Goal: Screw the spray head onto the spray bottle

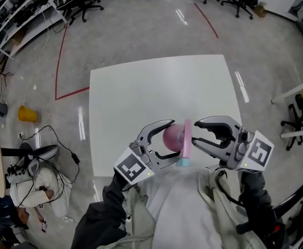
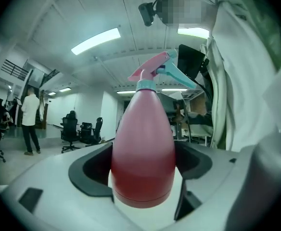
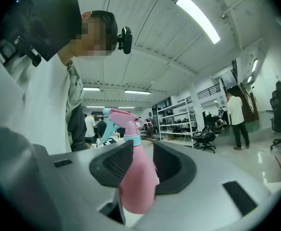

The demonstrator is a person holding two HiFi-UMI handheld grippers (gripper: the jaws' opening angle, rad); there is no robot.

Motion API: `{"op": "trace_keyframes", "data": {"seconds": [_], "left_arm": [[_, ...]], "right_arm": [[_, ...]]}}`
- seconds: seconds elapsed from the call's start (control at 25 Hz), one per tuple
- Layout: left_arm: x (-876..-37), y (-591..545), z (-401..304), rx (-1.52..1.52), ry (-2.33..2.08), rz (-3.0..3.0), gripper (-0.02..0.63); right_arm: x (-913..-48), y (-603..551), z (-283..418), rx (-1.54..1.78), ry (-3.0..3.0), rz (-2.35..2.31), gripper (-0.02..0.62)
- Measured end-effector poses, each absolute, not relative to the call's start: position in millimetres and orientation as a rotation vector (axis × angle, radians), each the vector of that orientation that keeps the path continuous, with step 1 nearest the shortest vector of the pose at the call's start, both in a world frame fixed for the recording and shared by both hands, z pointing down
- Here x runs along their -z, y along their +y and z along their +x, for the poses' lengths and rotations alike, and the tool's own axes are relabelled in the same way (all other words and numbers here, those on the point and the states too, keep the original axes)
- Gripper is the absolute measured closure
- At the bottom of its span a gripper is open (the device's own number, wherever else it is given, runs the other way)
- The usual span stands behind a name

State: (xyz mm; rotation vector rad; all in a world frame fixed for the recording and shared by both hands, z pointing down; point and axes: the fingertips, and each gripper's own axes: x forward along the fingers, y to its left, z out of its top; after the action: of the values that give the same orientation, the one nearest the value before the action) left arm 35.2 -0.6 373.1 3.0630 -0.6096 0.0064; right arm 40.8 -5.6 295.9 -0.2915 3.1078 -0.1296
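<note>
A pink spray bottle (image 1: pixel 172 135) is held up over the near edge of the white table (image 1: pixel 141 97). Its pink spray head (image 1: pixel 187 137) with the teal trigger (image 1: pixel 182 162) sits on the neck, joined by a teal collar (image 2: pixel 146 85). My left gripper (image 1: pixel 173 140) is shut on the bottle's wide body (image 2: pixel 143 158), which fills its jaws. My right gripper (image 1: pixel 194 134) comes in from the right. Its jaws stand parted on either side of the bottle (image 3: pixel 136 182) below the collar (image 3: pixel 133 139), and I see no pad pressing on it.
Several office chairs (image 1: pixel 84 4) stand on the floor beyond the table, and red tape lines (image 1: pixel 63 61) mark the floor. Cables and a yellow object (image 1: pixel 28 113) lie at the left. Shelving (image 3: pixel 176 121) and standing people (image 3: pixel 236 117) are far off.
</note>
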Motion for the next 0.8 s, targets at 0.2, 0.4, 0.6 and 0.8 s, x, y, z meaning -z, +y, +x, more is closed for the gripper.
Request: {"op": "trace_keyframes", "data": {"seconds": [0.2,0.4,0.6,0.8], "left_arm": [[-369.9,7.6,36.4,0.04,-0.504,2.988,0.201],[-391.1,-4.8,5.5,0.064,-0.514,2.987,0.201],[-406.2,-12.8,-15.0,-0.043,-0.61,2.907,0.201],[-409.0,-17.0,24.7,-0.096,-0.587,2.907,0.201]], "right_arm": [[-289.4,-1.8,30.4,0.198,3.078,-0.194,0.472],[-320.5,-8.3,5.8,0.167,3.13,-0.228,0.476],[-315.6,-17.9,-17.2,0.102,3.094,-0.307,0.535],[-311.6,-33.2,28.0,0.025,2.996,-0.603,0.595]]}}
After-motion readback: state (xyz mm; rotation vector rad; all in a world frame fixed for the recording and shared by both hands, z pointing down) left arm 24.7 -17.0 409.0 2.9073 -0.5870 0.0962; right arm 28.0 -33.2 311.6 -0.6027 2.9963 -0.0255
